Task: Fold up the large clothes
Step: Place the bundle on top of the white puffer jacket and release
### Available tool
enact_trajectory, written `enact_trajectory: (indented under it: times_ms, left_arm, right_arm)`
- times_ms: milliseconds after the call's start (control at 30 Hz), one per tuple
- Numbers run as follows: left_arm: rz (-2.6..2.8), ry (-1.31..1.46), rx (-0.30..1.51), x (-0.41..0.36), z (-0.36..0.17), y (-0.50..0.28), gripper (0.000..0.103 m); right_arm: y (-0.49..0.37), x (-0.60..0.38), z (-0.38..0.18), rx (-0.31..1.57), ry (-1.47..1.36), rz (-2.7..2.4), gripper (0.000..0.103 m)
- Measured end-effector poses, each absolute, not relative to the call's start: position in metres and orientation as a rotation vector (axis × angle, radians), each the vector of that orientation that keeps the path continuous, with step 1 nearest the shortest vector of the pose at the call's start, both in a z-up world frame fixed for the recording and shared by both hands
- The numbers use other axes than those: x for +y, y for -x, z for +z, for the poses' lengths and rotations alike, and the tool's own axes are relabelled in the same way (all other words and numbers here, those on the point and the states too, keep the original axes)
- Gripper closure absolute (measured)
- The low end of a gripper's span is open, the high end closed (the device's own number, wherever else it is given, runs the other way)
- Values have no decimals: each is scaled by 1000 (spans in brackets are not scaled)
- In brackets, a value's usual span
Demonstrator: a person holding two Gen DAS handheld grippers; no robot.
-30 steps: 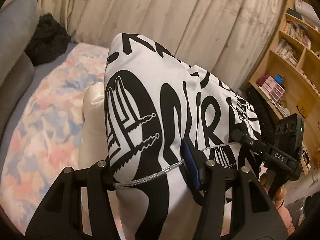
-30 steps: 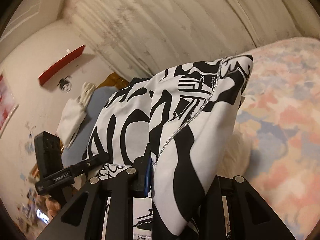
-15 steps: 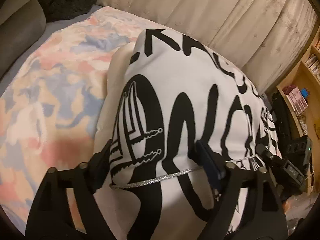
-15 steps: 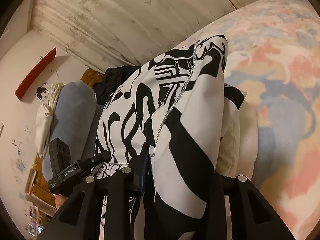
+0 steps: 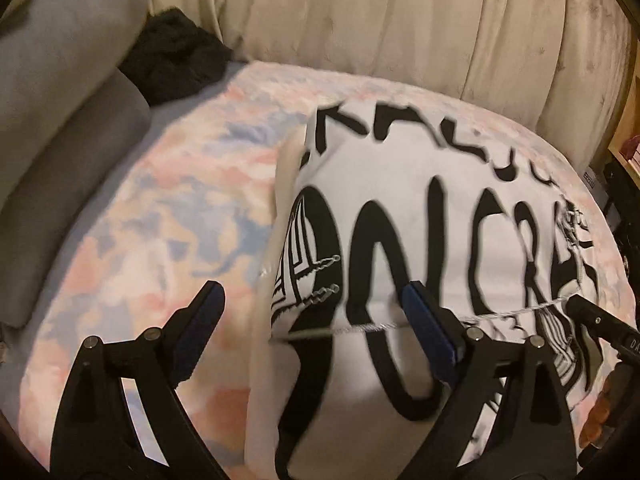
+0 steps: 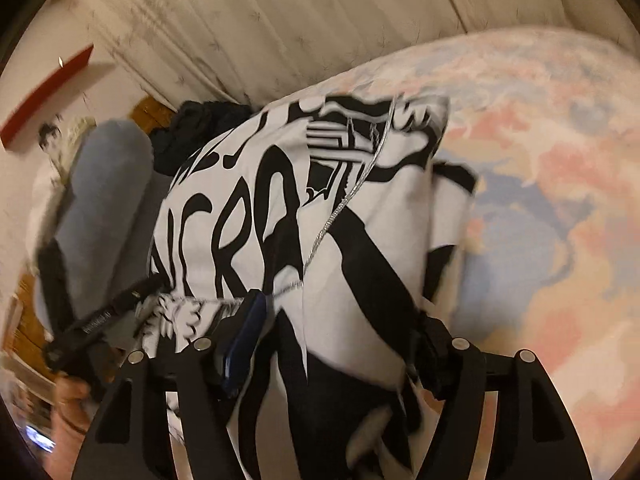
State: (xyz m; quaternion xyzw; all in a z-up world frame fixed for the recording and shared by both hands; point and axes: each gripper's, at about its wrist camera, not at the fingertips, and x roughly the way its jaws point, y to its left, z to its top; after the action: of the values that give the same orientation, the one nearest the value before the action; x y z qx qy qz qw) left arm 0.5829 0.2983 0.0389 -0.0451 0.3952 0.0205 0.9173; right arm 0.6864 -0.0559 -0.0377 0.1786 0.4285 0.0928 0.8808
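Observation:
A white garment with bold black lettering and a silver chain trim (image 5: 420, 240) lies folded on the pastel bedspread (image 5: 152, 220). My left gripper (image 5: 316, 320) is open over its left edge, one finger (image 5: 430, 332) resting on the cloth, the other finger (image 5: 196, 320) over the bedspread. In the right wrist view the garment (image 6: 320, 220) bulges between the wide-apart fingers of my right gripper (image 6: 340, 332), which is open with cloth still draped across it. The right gripper also shows at the left wrist view's right edge (image 5: 600, 328).
Beige curtains (image 5: 400, 20) hang behind the bed. A grey bolster (image 5: 60, 120) and a black garment (image 5: 176, 56) lie at the head. A wooden bookshelf (image 5: 630, 128) stands at the right. A red wall shelf (image 6: 44, 92) shows in the right wrist view.
Both grippers lowered the garment onto the bed. The left gripper opened and let go of the chain edge; the right gripper's fingers spread apart too.

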Motion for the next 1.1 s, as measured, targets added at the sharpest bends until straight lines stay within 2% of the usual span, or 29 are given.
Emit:
enact_trajectory:
  times_ms: [100, 167, 300, 467, 500, 567, 800, 867, 933, 967, 1000, 1100]
  left_arm:
    - [68, 36, 732, 284, 66, -557, 15]
    - [73, -17, 681, 271, 79, -541, 28]
    - [73, -118, 656, 248, 89, -517, 46]
    - [114, -253, 764, 232, 50, -525, 54]
    - [109, -247, 777, 234, 42, -528, 55]
    - [110, -210, 768, 238, 31, -527, 54]
    - [103, -166, 736, 237, 21, -526, 53]
    - [117, -137, 731, 238, 23, -524, 48]
    - [128, -67, 742, 245, 27, -523, 34]
    - [120, -15, 751, 249, 29, -520, 30]
    - [111, 17, 756, 254, 31, -518, 24]
    - [87, 62, 765, 253, 33, -500, 23]
  right_arm:
    - [-669, -46, -16, 837, -289, 142, 35]
    - [-649, -37, 2, 771, -240, 114, 35]
    - [-626, -14, 24, 685, -122, 84, 37]
    - [-605, 20, 15, 717, -4, 145, 58]
    - [-606, 25, 8, 748, 18, 141, 63]
    - [-606, 26, -10, 801, 34, 135, 65]
    - [-626, 35, -51, 836, 56, 109, 65]
    - [-627, 37, -53, 842, 66, 106, 65]
    - [-622, 36, -50, 843, 76, 110, 64]
    - [-619, 34, -45, 843, 72, 114, 63]
    - [-615, 33, -39, 843, 59, 123, 58]
    - [-597, 26, -25, 834, 3, 156, 46]
